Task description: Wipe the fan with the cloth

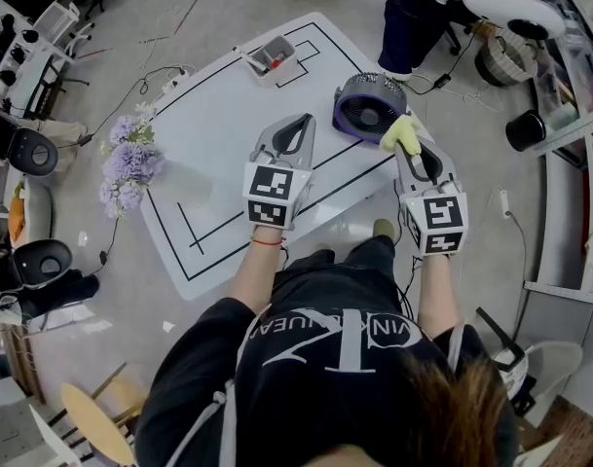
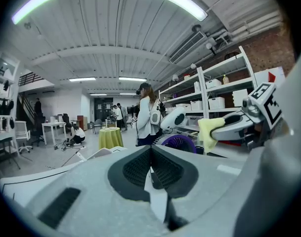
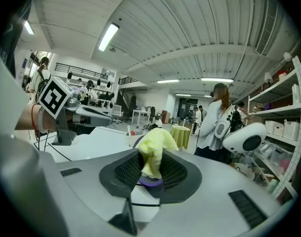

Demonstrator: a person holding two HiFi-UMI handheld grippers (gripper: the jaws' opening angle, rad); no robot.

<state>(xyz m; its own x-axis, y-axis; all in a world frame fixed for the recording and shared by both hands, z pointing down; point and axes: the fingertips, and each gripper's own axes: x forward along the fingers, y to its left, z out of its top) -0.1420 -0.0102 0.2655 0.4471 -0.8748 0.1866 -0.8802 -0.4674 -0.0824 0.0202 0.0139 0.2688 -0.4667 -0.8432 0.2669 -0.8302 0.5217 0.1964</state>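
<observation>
The right gripper point(image 1: 410, 146) pinches the yellow cloth point(image 1: 400, 133), with a tuft bunched past its tips. The purple fan point(image 1: 369, 107) sits on the white counter point(image 1: 228, 115) near its far right edge, grille turned upward. From that gripper it lies between ten and eleven o'clock, just beside the cloth; whether they touch I cannot tell. The left gripper point(image 1: 301, 125), jaws pressed together on nothing, has the fan near three o'clock and farther off. The cloth hand is nearer, so the wipe looks to be its job.
</observation>
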